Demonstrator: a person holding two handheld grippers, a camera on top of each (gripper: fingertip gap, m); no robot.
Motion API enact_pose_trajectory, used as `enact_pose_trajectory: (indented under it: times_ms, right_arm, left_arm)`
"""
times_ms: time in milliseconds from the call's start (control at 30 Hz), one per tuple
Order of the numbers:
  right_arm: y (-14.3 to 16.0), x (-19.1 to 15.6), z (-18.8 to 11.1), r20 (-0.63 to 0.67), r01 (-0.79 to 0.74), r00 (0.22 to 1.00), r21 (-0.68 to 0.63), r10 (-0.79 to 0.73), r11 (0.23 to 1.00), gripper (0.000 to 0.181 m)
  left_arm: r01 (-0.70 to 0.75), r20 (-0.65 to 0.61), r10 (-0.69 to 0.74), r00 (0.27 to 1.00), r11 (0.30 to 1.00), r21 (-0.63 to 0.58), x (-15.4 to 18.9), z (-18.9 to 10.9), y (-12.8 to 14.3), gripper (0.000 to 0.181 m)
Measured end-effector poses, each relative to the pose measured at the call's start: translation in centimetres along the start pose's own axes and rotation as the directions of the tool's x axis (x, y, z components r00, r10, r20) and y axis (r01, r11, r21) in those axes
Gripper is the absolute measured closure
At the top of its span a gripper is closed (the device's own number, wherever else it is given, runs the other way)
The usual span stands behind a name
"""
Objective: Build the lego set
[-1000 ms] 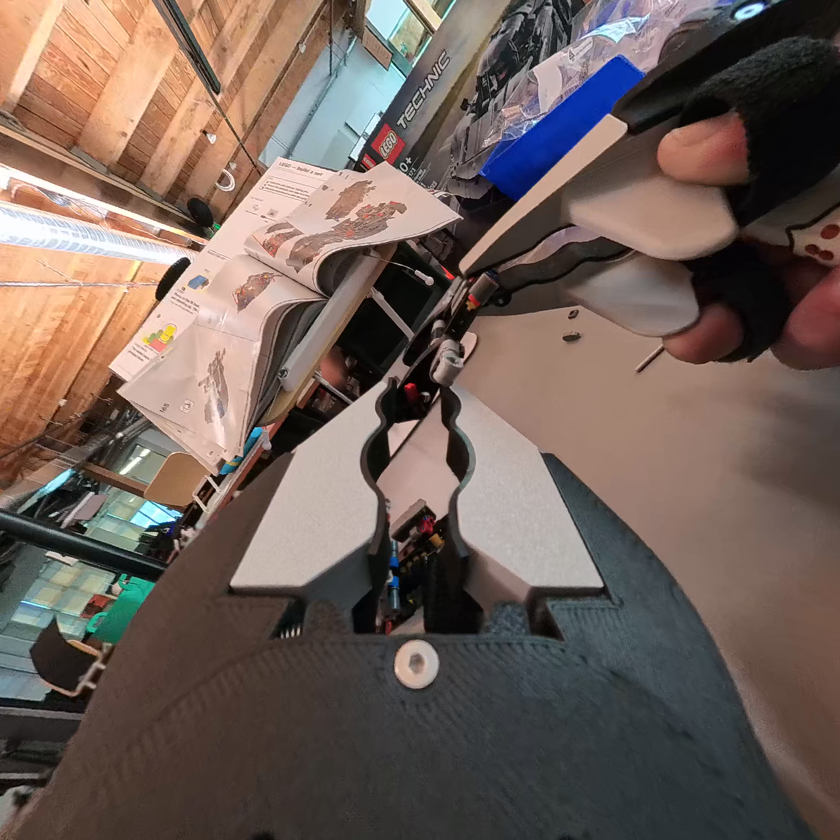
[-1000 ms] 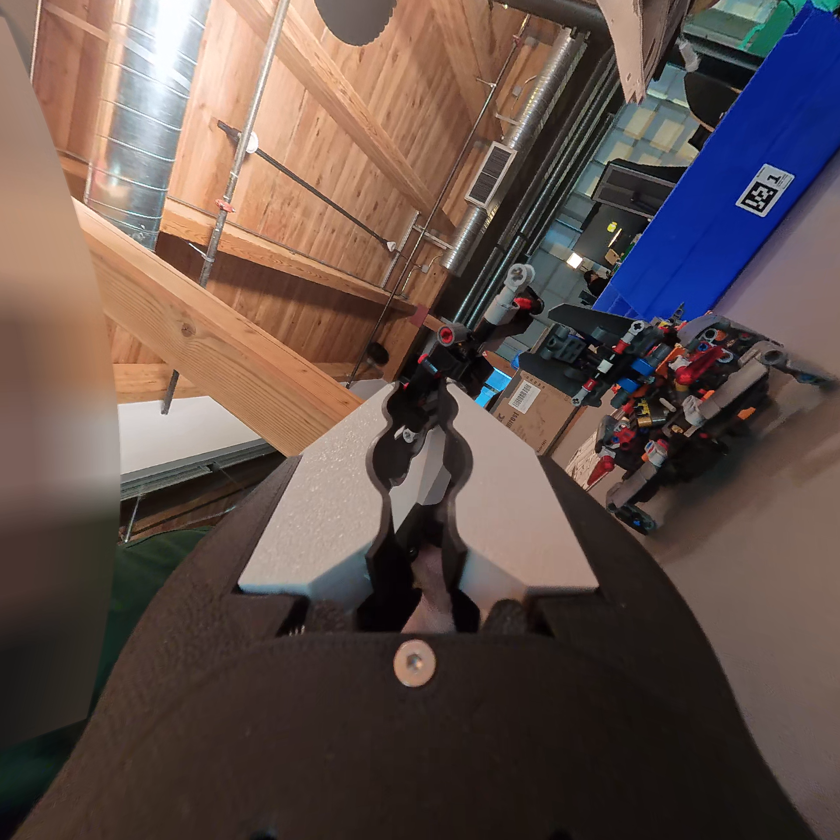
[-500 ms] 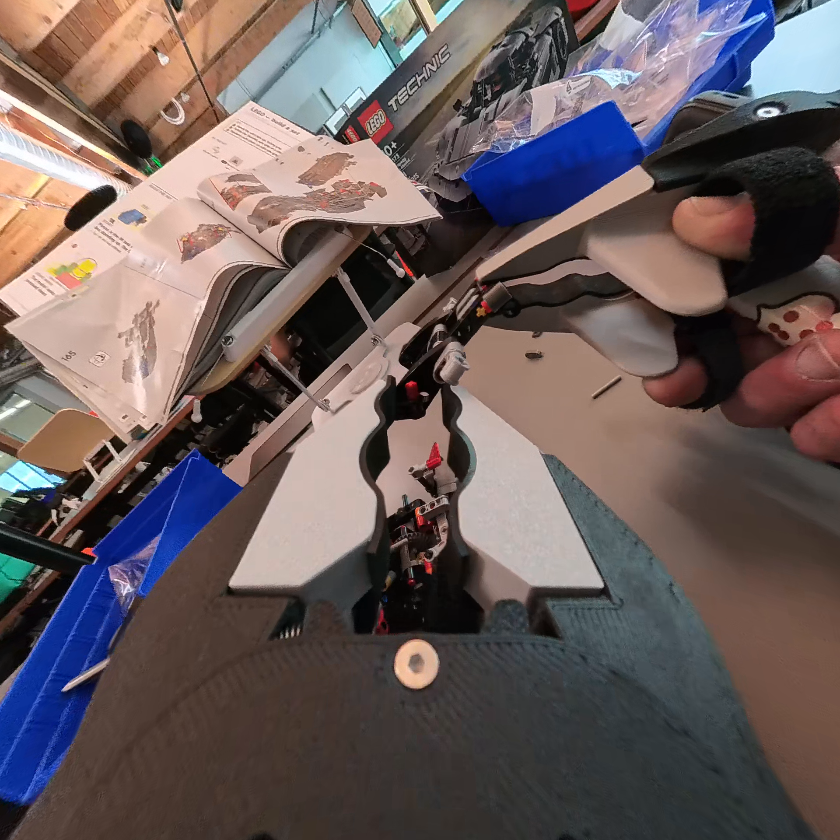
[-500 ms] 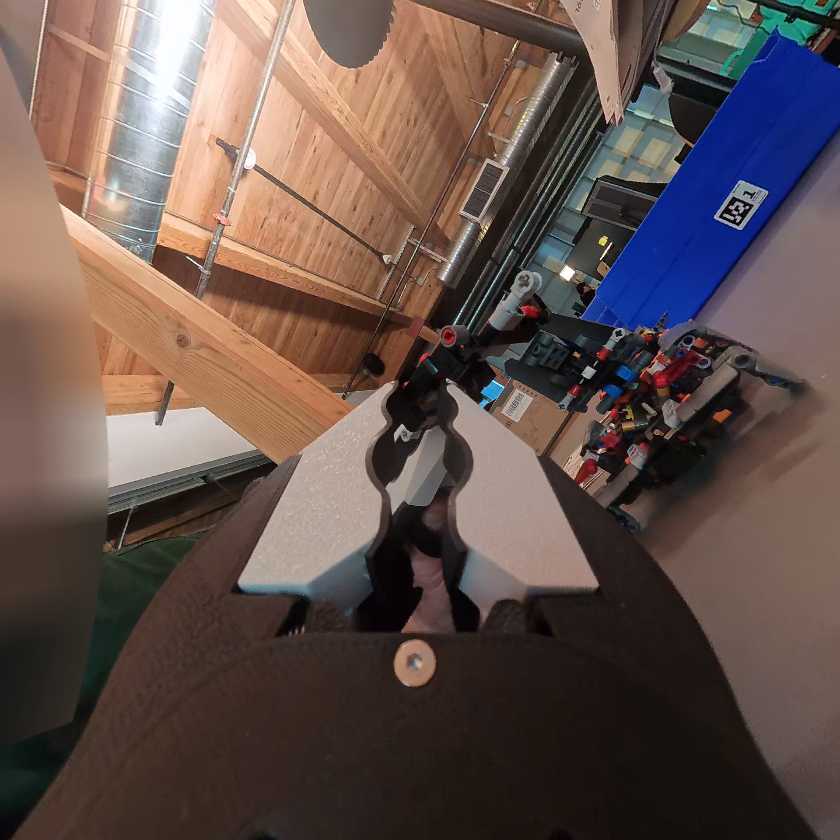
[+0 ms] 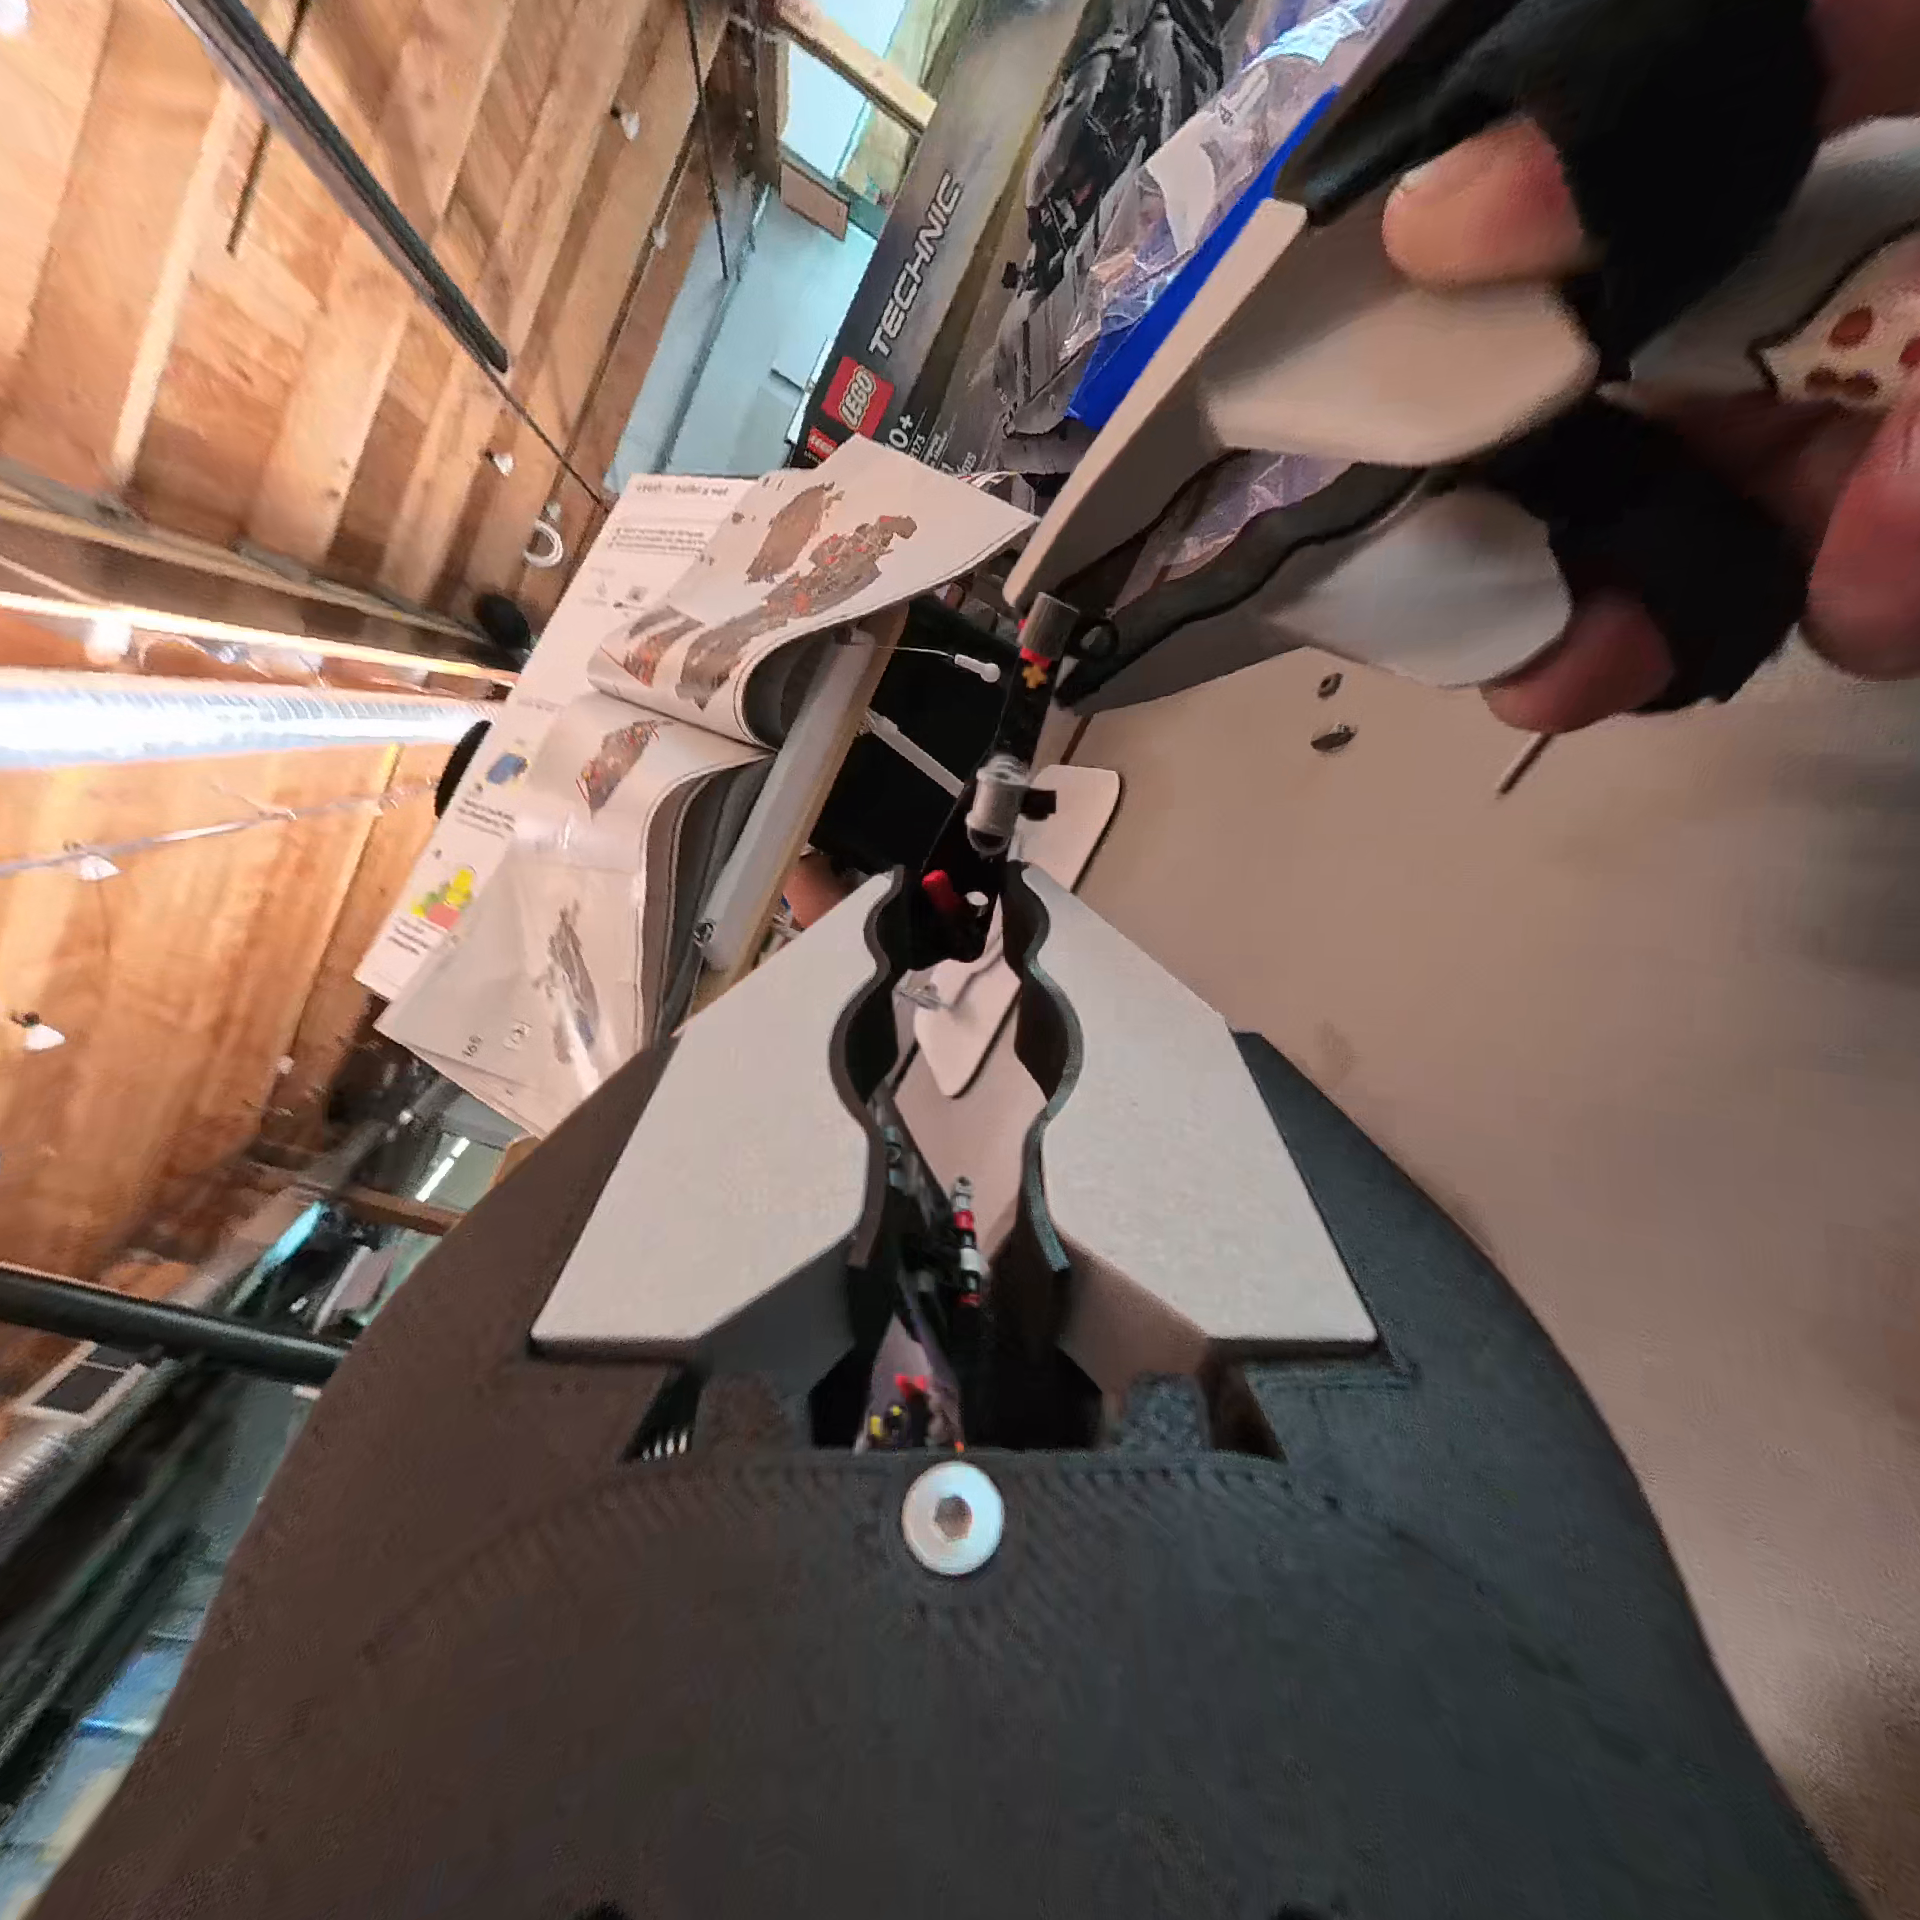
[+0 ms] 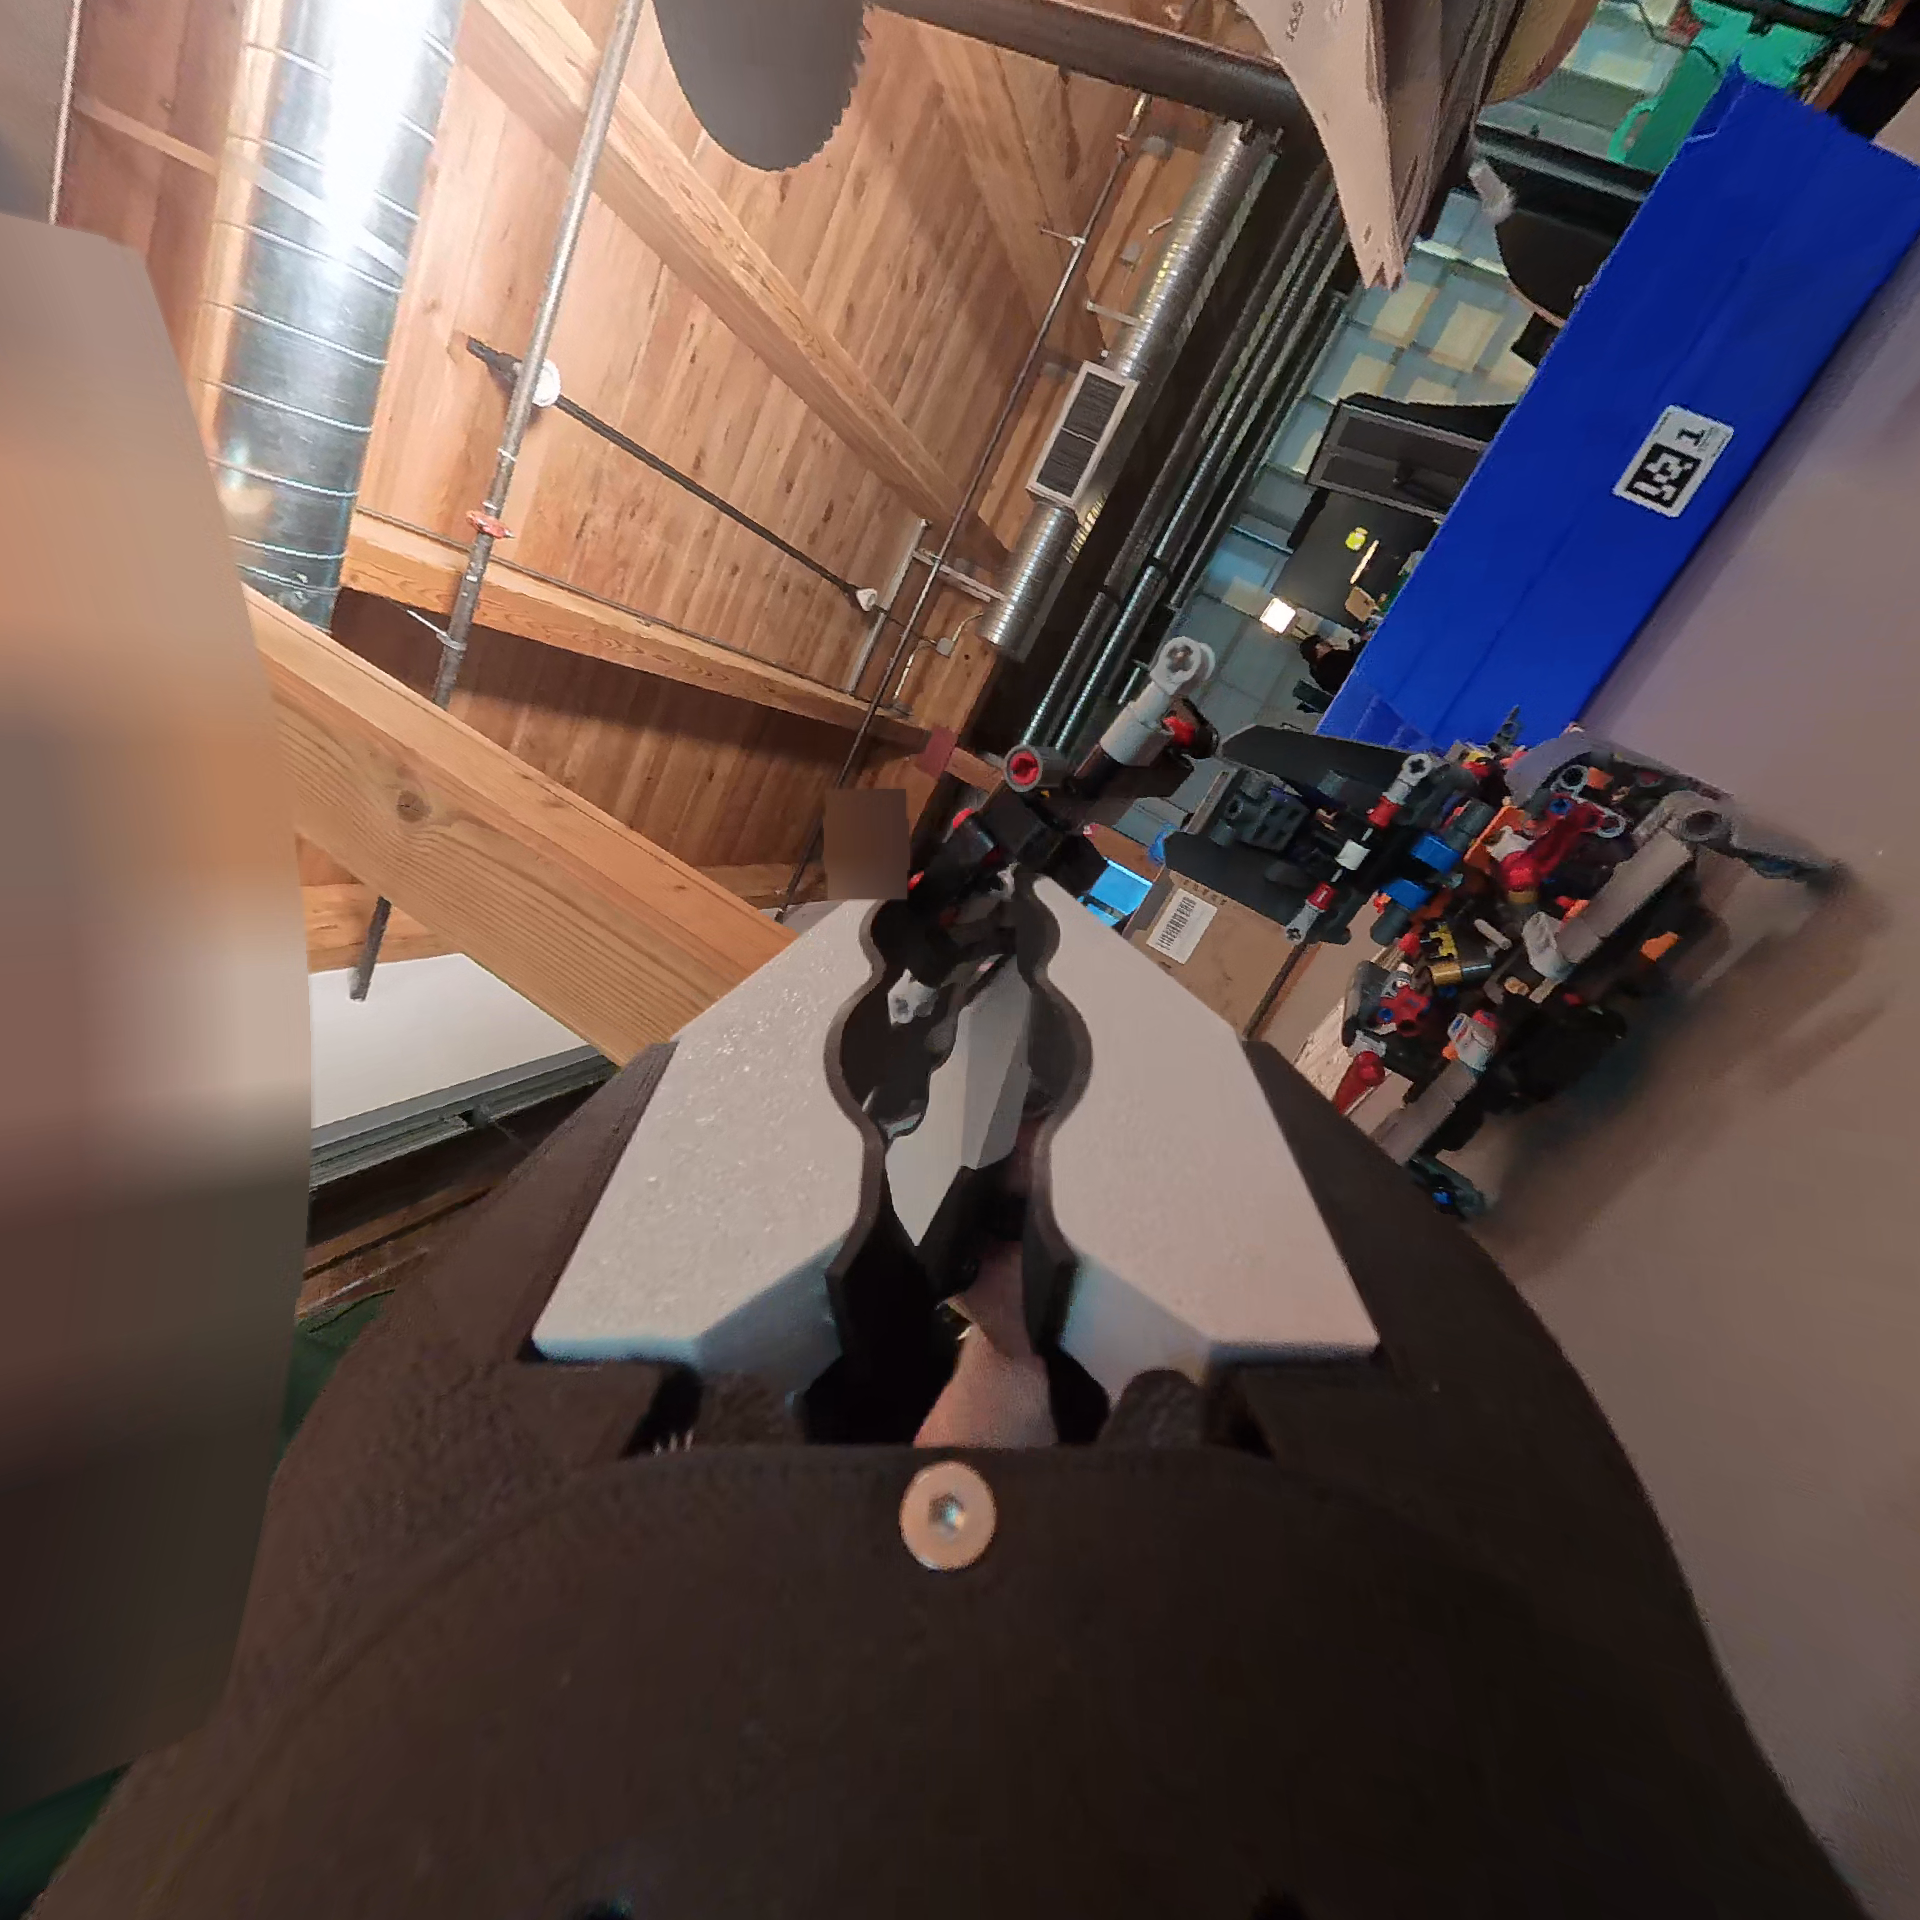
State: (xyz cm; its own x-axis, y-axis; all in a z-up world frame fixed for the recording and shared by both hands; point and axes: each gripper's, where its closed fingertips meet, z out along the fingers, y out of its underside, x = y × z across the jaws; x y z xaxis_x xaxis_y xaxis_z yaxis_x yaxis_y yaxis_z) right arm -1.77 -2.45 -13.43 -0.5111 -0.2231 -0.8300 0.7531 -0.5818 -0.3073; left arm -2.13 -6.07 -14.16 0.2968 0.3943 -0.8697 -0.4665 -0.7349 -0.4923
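My left claw (image 5: 951, 914) and right claw (image 5: 1049, 665) each pinch one end of a black strut (image 5: 1013, 727). Its long axis runs straight between them.

Black textured gripper (image 5: 951, 914) body, grey fingers (image 5: 727, 1143), silver screw (image 5: 952, 1523).

Workshop / maker space w/ industrial look: timber-plank ceiling w/ heavy wooden beams (image 6: 499, 821), a shiny metal air duct (image 6: 312, 312) running beside the beams, a vent grille (image 6: 1081, 442) further along. Under the beams, a pale work surface (image 5: 1455, 1039) carries blue parts bins (image 6: 1621, 457), an open instruction booklet (image 5: 727, 644) on a stand, and a half-built Lego model (image 6: 1507, 914).
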Motion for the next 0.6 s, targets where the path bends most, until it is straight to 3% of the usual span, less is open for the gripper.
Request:
enact_pose_trajectory:
  times_ms: [133, 333, 467, 533, 600]
  right_arm:
    - [-0.1, 0.0, -0.4, -0.018, -0.015, 1.000, -0.007, 0.015, 1.000, 0.162]
    - [-0.2, 0.0, -0.7, -0.063, -0.042, 0.997, -0.027, 0.040, 0.999, 0.143]
    - [0.1, 1.2, -0.8, -0.142, -0.067, 0.988, -0.049, 0.060, 0.997, 0.149]
    - [0.2, 1.9, -0.9, -0.164, -0.081, 0.984, -0.041, 0.073, 0.996, 0.167]
    - [0.2, 2.2, -1.0, -0.160, -0.086, 0.984, -0.030, 0.080, 0.996, 0.168]
  left_arm:
    - [-0.095, -0.008, 0.095, 0.995, 0.995, 0.029, -0.7, 0.0, -0.1, 0.167]
    - [-0.309, -0.032, 0.313, 0.949, 0.946, 0.096, 0.2, 0.0, -1.0, 0.167]
    - [-0.462, -0.065, 0.480, 0.875, 0.867, 0.187, 2.0, 0.0, -2.0, 0.168]
    - [-0.501, -0.066, 0.525, 0.849, 0.838, 0.217, 2.4, 0.0, -2.4, 0.168]
    - [-0.525, -0.080, 0.551, 0.831, 0.823, 0.219, 2.4, 0.2, -2.2, 0.167]
